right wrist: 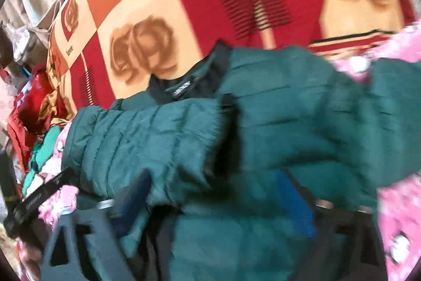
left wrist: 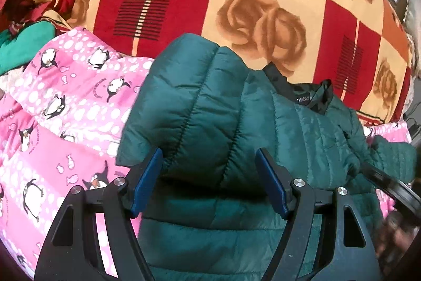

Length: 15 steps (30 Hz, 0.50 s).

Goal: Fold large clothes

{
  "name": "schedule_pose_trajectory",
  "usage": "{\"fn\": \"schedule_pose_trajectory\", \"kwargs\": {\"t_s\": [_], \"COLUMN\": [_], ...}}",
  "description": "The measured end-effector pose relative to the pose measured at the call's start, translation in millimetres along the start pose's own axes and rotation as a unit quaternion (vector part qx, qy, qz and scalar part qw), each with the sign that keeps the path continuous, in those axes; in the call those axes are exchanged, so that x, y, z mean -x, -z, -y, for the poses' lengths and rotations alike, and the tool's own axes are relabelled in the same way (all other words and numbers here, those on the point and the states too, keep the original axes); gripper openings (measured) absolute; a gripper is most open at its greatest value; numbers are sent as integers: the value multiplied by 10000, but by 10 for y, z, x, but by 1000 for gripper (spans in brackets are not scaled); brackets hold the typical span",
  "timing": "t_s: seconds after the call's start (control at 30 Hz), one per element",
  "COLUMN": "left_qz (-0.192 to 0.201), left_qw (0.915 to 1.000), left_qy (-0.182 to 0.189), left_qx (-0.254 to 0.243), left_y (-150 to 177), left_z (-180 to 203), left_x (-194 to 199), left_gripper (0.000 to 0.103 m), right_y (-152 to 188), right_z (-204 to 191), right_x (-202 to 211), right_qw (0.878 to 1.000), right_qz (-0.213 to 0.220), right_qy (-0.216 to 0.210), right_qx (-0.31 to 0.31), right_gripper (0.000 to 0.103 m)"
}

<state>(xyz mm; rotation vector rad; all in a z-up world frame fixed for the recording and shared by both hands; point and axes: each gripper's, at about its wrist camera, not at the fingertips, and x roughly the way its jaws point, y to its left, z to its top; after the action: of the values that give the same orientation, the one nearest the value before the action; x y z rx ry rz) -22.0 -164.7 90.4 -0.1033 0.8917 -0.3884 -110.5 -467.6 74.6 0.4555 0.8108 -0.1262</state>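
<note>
A dark green quilted puffer jacket (left wrist: 236, 128) lies on a pink penguin-print quilt (left wrist: 65, 107), its black collar (left wrist: 302, 91) towards the far side. My left gripper (left wrist: 209, 157) is open, its blue pads on either side of a raised fold of the jacket's left part. In the blurred right wrist view the jacket (right wrist: 276, 123) fills the middle, with a sleeve (right wrist: 136, 138) folded across it. My right gripper (right wrist: 213, 183) is open over the jacket, its blue pads (right wrist: 292, 202) wide apart.
A red, orange and cream checked blanket with roses (left wrist: 263, 12) covers the bed beyond the jacket. Red and green clothes (left wrist: 26, 7) are heaped at the far left. The other gripper's black edge (left wrist: 394, 191) shows at right.
</note>
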Motion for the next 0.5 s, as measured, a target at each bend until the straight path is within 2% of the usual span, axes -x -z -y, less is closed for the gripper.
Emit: {"fn": "schedule_pose_trajectory", "kwargs": {"t_s": [0.07, 0.1, 0.17, 0.2, 0.23, 0.4, 0.5], "left_qz": [46, 71, 152, 181, 217, 273, 214], "left_qw": [10000, 10000, 9998, 9997, 9995, 9984, 9980], "left_qy": [12, 6, -38, -49, -62, -114, -84], "left_qx": [38, 59, 115, 156, 219, 492, 583], "left_y": [-16, -22, -35, -44, -56, -92, -80], "left_z": [-55, -74, -147, -189, -245, -439, -476], "left_x": [65, 87, 150, 177, 201, 201, 159], "left_gripper": [73, 73, 73, 73, 73, 73, 73], "right_y": [-16, -10, -7, -11, -20, -168, -260], "right_z": [-26, -37, -58, -70, -87, -96, -16], "right_x": [-233, -303, -269, -213, -138, 277, 394], "right_qw": [9996, 9994, 9997, 9996, 9995, 9948, 9894], "right_qz": [-294, -342, -177, -108, 12, 694, 932], "right_qy": [14, -15, -76, -64, -30, 335, 777], "right_qx": [24, 52, 177, 245, 326, 666, 797], "right_gripper": [59, 47, 37, 25, 19, 17, 16]}}
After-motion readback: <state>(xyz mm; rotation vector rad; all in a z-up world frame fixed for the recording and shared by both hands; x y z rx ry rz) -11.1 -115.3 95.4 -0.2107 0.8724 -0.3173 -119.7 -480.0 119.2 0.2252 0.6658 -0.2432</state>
